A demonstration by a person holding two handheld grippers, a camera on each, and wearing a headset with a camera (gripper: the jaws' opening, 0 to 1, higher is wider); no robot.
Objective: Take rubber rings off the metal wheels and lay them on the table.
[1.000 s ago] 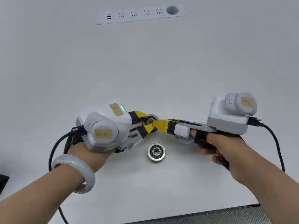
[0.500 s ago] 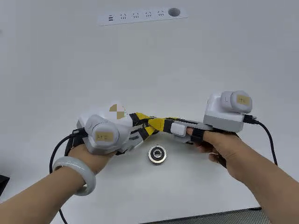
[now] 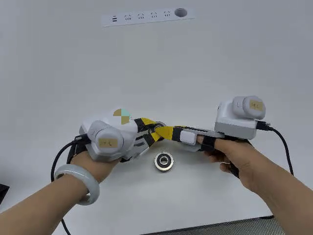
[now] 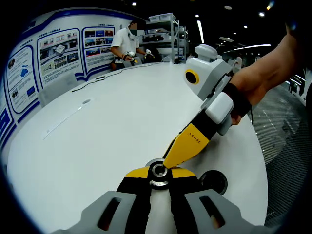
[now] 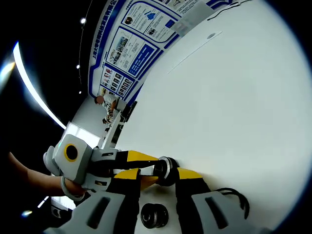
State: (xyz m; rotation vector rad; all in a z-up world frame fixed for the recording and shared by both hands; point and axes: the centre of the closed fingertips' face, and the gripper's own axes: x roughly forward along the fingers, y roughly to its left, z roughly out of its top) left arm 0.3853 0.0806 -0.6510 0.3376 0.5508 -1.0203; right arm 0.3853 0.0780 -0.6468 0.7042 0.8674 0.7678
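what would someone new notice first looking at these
Two yellow-tipped grippers meet tip to tip: the left gripper clamps a small metal wheel and the right gripper touches it from the opposite side. A second wheel lies on the white table just nearer the person.

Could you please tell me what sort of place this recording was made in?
Probably a lab or showroom: a large white table with a power strip, blue poster boards along the wall, and ceiling strip lights.
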